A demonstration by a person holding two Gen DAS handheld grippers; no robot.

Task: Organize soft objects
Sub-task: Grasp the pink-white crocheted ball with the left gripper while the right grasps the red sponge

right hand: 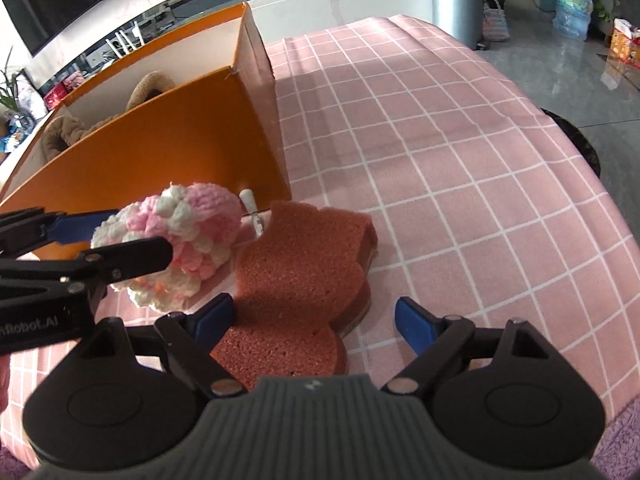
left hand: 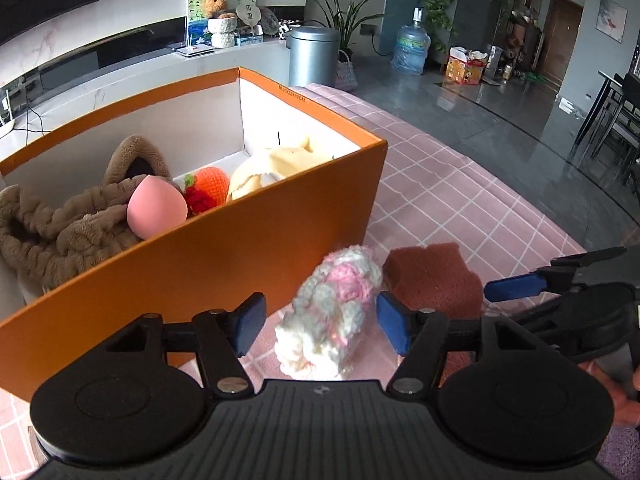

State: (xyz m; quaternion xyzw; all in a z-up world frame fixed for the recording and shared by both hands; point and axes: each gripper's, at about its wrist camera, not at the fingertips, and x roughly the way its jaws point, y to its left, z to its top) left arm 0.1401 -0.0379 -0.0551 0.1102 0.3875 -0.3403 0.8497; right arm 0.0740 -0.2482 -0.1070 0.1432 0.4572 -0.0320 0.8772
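A fluffy white-and-pink yarn ball [left hand: 332, 308] lies on the cloth just in front of the orange box [left hand: 224, 256]. My left gripper [left hand: 322, 326] is open, one blue pad on each side of the ball. To the ball's right lies a reddish-brown sponge [right hand: 300, 276], seemingly in stacked pieces. My right gripper [right hand: 316, 320] stands open around its near end; the left pad is close to the sponge's edge and the right pad is well clear. The box holds a brown plush [left hand: 60, 224], a pink egg-shaped sponge [left hand: 156, 208], an orange crochet piece [left hand: 212, 184] and a pale yellow plush [left hand: 276, 164].
A pink checked tablecloth [right hand: 440, 160] covers the table, whose edge curves round on the right. A small white stick [right hand: 250, 208] lies behind the ball by the box corner. A grey bin [left hand: 314, 56] and a water jug [left hand: 410, 48] stand on the floor beyond.
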